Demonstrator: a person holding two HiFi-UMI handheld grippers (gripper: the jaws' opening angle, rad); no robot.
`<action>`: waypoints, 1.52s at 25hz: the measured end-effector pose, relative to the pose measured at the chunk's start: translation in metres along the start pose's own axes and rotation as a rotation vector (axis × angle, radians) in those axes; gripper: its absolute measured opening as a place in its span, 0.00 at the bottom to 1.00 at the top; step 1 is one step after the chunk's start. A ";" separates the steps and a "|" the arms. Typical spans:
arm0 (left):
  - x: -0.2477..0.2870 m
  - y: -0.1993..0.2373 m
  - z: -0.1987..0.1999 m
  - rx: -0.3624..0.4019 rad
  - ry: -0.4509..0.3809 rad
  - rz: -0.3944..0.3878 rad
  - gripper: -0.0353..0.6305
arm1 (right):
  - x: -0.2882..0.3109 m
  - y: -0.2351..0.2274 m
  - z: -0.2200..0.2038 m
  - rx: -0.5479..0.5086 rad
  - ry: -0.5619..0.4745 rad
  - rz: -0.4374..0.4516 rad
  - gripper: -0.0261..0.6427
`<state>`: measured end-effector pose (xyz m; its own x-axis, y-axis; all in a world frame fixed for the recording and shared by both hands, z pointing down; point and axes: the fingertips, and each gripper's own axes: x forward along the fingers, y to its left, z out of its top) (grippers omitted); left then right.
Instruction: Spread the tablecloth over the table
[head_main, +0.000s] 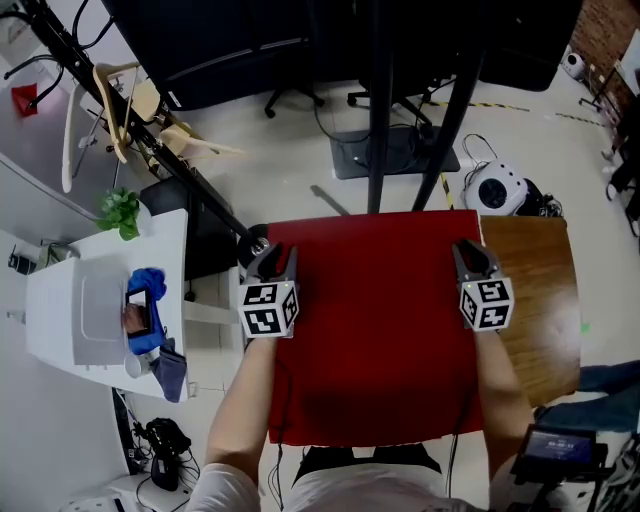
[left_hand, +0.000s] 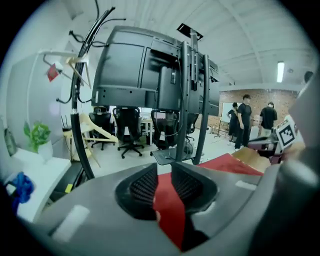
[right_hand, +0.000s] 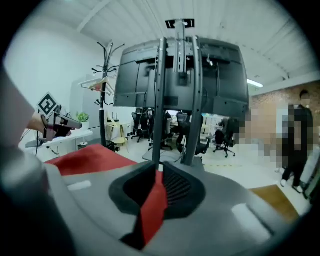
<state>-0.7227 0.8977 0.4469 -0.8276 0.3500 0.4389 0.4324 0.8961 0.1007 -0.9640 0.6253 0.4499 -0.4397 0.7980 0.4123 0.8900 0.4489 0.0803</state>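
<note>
Both forearms reach forward, grippers tipped slightly down. I see the left gripper (head_main: 268, 260) clamped on the far left corner of the cloth (head_main: 380, 340), with a white desk (head_main: 100, 300) off to its left. The right gripper (head_main: 473, 256) is clamped on the far right corner, bare table (head_main: 537, 290) to its right. A black stand (head_main: 377, 120) rises ahead of both.

A red tablecloth (head_main: 380, 340) lies flat over most of a wooden table (head_main: 545, 300), its far edge running along the table's far edge. A strip of bare brown wood shows along the right side, beyond the cloth's right edge. To the left, apart from this table, a white side table (head_main: 60, 320) carries a crumpled blue cloth (head_main: 148, 285) near its right edge and a green plant (head_main: 122, 212) at its far end.
</note>
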 end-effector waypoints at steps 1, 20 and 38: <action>-0.009 -0.003 0.005 0.030 -0.019 0.021 0.13 | -0.013 0.006 0.009 -0.027 -0.037 -0.003 0.05; -0.264 -0.074 0.078 -0.098 -0.223 0.009 0.06 | -0.244 0.088 0.087 0.035 -0.209 0.025 0.05; -0.278 -0.093 0.085 -0.081 -0.276 0.001 0.06 | -0.261 0.072 0.120 0.035 -0.290 0.014 0.05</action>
<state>-0.5636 0.7400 0.2397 -0.8886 0.4217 0.1805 0.4510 0.8750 0.1759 -0.7997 0.4976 0.2389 -0.4484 0.8834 0.1364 0.8935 0.4470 0.0426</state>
